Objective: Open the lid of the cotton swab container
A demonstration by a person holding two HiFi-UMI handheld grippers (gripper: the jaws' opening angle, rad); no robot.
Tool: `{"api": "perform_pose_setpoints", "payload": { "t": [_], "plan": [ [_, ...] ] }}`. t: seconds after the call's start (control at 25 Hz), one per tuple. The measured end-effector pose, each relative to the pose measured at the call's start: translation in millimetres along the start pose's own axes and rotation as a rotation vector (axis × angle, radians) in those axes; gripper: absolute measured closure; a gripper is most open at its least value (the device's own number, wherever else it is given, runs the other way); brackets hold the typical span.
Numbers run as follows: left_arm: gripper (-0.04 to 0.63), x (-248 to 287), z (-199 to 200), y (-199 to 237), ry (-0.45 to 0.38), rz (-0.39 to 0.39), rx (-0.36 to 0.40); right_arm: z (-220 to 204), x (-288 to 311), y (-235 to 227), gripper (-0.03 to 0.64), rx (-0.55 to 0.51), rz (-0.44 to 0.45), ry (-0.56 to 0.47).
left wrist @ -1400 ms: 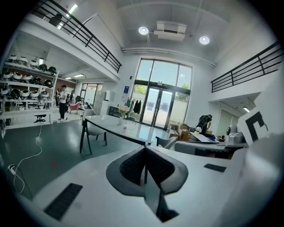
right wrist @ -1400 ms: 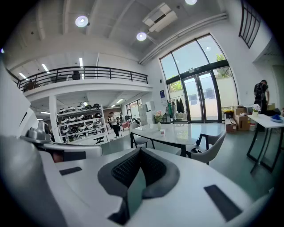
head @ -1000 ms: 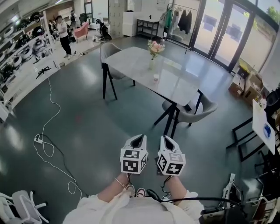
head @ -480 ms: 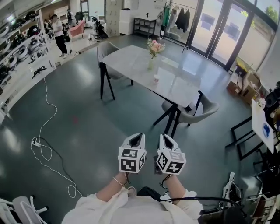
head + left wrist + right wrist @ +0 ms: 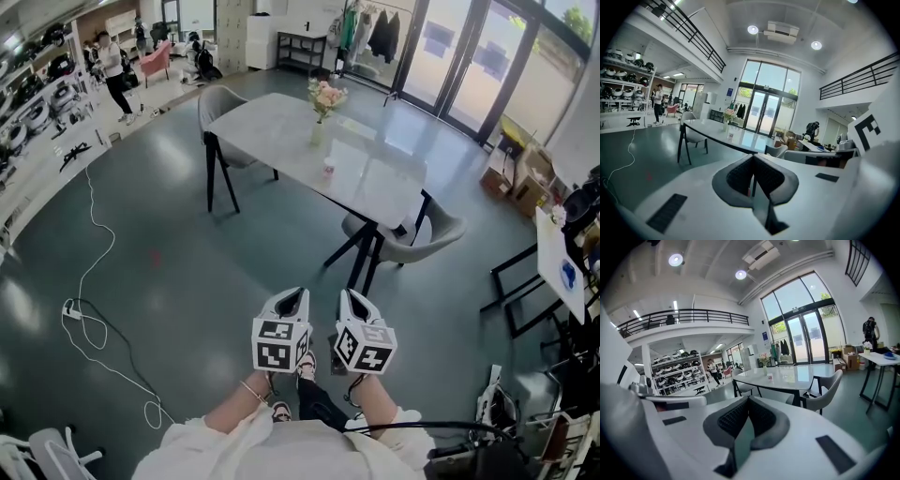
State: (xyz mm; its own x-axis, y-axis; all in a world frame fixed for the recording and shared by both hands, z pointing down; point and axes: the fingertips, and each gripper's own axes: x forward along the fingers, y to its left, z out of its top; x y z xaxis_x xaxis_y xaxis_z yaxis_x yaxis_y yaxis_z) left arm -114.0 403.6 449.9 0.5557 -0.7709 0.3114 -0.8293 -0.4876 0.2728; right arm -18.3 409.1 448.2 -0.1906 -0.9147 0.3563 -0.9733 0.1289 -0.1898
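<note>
**Head view with both gripper views: the approach.** The left gripper (image 5: 297, 298) and the right gripper (image 5: 352, 300) were held side by side in front of the person, above the floor (image 5: 187, 262). Each had its jaws pressed together with nothing between them.

The bench (image 5: 272, 127) stood well apart from both grippers, across open floor, with a chair (image 5: 412, 234) at its near end. A vase of flowers (image 5: 321, 105) stood on the bench. Nearer the middle of the bench was a small pale object, judged to be the cotton swab container (image 5: 328, 169). It was too small in every view to show whether its lid was on.

**Progress.** No part of the task proper appeared to have been done, since neither gripper was near the container. What remained, by this judgement, was:
- reaching the bench;
- spreading the jaws;
- steadying the container with one gripper;
- lifting the lid with the other.
</note>
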Motion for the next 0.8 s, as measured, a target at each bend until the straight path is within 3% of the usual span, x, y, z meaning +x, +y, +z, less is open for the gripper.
{"api": "perform_pose_setpoints", "payload": {
  "t": [0.8],
  "plan": [
    [0.588, 100.3, 45.7, 24.4, 0.004, 0.021, 0.008, 43.4, 102.3, -43.8, 0.557, 0.031, 0.046, 0.014]
  ]
}}
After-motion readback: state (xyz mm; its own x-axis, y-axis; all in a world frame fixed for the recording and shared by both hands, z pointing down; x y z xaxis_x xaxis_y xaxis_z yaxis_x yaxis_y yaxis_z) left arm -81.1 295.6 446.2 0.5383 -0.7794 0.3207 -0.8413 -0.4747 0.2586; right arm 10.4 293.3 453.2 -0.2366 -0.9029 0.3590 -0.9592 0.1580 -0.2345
